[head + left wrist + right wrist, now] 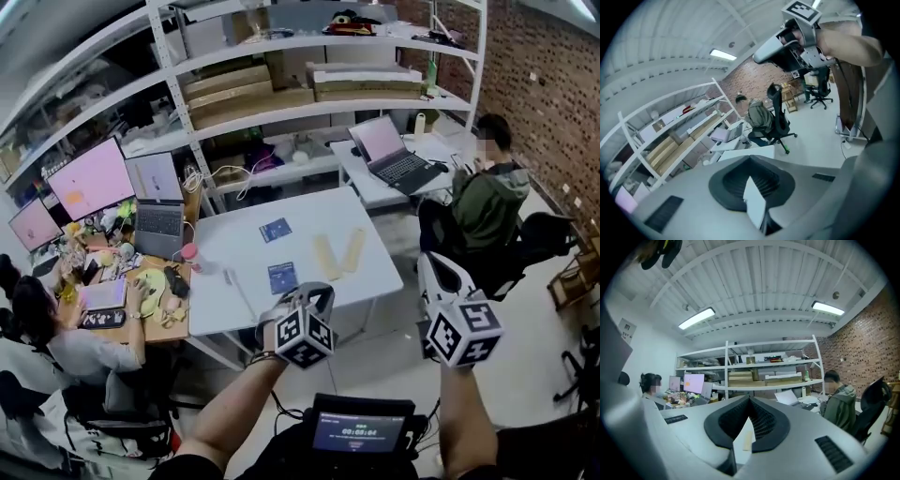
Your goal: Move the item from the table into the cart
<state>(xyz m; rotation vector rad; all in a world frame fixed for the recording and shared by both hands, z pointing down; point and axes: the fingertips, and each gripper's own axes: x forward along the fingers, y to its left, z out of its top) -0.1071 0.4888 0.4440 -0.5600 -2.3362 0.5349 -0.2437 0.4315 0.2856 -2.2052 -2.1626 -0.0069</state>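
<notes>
A white table (375, 274) carries two small blue packets (276, 230) (283, 277) and two beige strips (326, 257) (353, 249). Both grippers hang in the air in front of its near edge. My left gripper (315, 292) points toward the table's front edge, near the closer blue packet. Its jaws meet at the tips in the left gripper view (750, 158), with nothing held. My right gripper (432, 265) is off the table's right corner, also shut and empty (750, 398). The left gripper view catches the right gripper (797, 40) high up.
A person in a green jacket (487, 202) sits on an office chair (776, 117) to the right, at a desk with a laptop (394, 155). A cluttered desk with monitors (92, 178) and a seated person (56, 328) lies left. Shelving (309, 89) stands behind.
</notes>
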